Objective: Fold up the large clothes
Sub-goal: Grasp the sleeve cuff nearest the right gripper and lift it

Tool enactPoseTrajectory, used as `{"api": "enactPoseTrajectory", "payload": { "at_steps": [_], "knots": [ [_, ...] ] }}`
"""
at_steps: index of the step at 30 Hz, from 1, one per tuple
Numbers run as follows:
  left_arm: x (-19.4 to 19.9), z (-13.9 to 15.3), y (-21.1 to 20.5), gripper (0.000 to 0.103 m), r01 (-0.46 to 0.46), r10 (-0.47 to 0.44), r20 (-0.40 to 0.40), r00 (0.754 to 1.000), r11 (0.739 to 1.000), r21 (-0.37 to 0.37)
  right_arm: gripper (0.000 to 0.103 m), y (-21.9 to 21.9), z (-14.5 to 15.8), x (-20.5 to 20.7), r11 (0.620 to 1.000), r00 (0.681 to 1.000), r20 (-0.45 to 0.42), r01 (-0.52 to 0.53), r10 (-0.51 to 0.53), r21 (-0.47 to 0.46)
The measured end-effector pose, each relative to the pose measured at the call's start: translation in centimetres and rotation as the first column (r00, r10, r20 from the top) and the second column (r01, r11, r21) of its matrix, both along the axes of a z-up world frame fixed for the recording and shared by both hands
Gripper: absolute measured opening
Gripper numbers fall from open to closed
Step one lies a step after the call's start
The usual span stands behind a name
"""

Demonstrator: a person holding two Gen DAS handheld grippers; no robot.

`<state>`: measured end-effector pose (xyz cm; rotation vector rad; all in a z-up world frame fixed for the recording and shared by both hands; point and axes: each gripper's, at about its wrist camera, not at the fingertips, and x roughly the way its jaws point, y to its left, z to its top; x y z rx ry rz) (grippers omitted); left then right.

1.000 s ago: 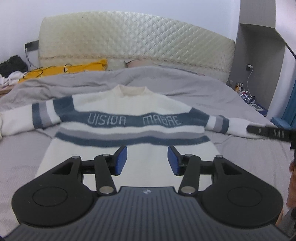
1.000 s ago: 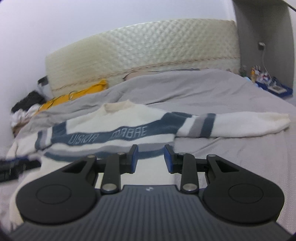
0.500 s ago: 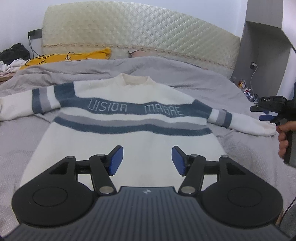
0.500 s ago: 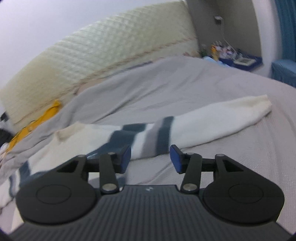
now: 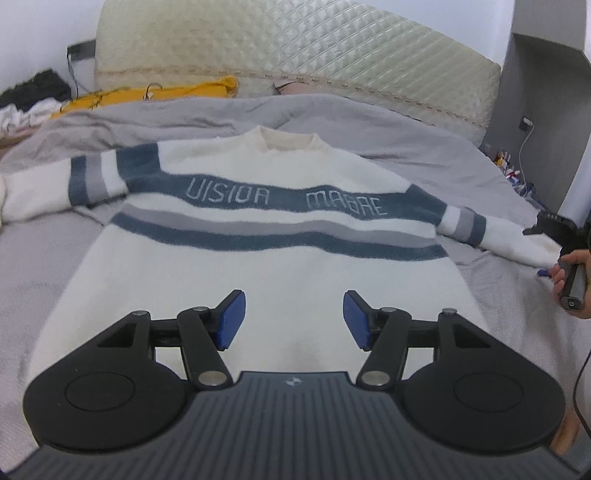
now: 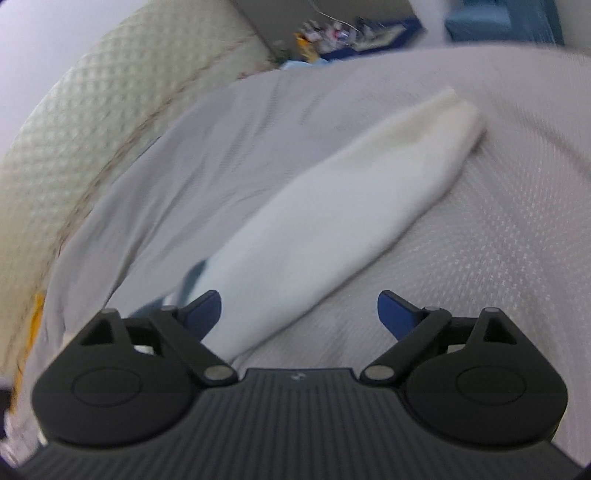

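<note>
A cream sweater with blue and grey stripes and lettering lies flat, front up, on the grey bed, both sleeves spread out sideways. My left gripper hovers open over the sweater's lower body with nothing between its blue pads. In the right wrist view the sweater's white right sleeve runs diagonally away from my right gripper. Its jaws are opening wide above the sleeve's near part, and no pad touches the cloth. That right gripper also shows at the left wrist view's right edge, by the cuff, in a hand.
A quilted cream headboard stands behind the grey bedding. A yellow cloth and dark clothes lie at the back left. A grey cabinet with a cluttered shelf stands at the right.
My right gripper swung right and down to the right sleeve, rolled, and its jaws spread much wider. The left gripper dipped slightly toward the sweater's body and widened a little.
</note>
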<state>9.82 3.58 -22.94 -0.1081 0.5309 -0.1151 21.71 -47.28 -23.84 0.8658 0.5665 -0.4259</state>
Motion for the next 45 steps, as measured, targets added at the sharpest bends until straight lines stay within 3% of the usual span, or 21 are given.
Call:
{"api": "enactPoseTrajectory", "payload": {
  "at_steps": [5,7,11,12,13,15,24,28,34,39,45],
  "knots": [
    [1.9,-0.9,0.7,0.065,-0.042,0.041,-0.035,0.999,0.999,-0.019,0.093,-4.8,-3.1,0.4,0.973,0.986,0.107,0.100,-0.124,0.207],
    [2.8,-1.3,1.0,0.065,-0.052,0.050,-0.052,0.997,0.998,-0.037,0.093,-5.9,-3.6,0.8,0.970,0.978,0.150,0.111,-0.146,0.215],
    [4.5,-2.0,1.1,0.065,-0.069,0.066,-0.076,0.995,0.997,-0.042,0.090,-7.2,-3.7,2.3,0.984,0.966,0.215,0.114,-0.141,0.135],
    [4.8,-2.2,1.2,0.065,-0.072,0.068,-0.080,0.994,0.996,-0.045,0.075,-7.5,-3.7,2.6,0.986,0.964,0.224,0.120,-0.143,0.114],
    [5.1,-2.4,1.2,0.065,-0.073,0.069,-0.084,0.994,0.996,-0.046,0.051,-7.9,-3.7,3.0,0.987,0.963,0.222,0.132,-0.150,0.095],
    [5.5,-2.6,1.1,0.065,-0.071,0.067,-0.087,0.994,0.997,-0.041,0.017,-9.2,-4.0,3.7,0.985,0.967,0.192,0.157,-0.169,0.078],
    [6.3,-2.8,1.5,0.065,-0.094,0.090,-0.091,0.992,0.995,-0.036,0.010,-12.2,-2.4,4.7,0.983,0.967,0.209,0.166,-0.146,-0.079],
    [6.3,-2.0,2.3,0.065,-0.106,0.102,-0.067,0.993,0.993,-0.045,0.009,-11.2,0.4,4.7,0.977,0.964,0.248,0.139,-0.097,-0.159],
    [5.0,-0.2,3.9,0.065,-0.122,0.122,0.000,0.993,0.993,0.001,0.010,-7.1,8.5,4.0,0.954,0.935,0.351,0.065,0.043,-0.291],
    [3.6,1.1,6.5,0.065,-0.164,0.165,0.012,0.986,0.984,-0.071,0.010,-1.1,16.1,3.3,0.918,0.876,0.439,-0.014,0.202,-0.395],
    [1.5,3.0,9.5,0.065,-0.209,0.220,0.076,0.972,0.969,-0.130,0.010,9.1,23.0,2.0,0.824,0.783,0.458,-0.119,0.421,-0.554]
  ]
}}
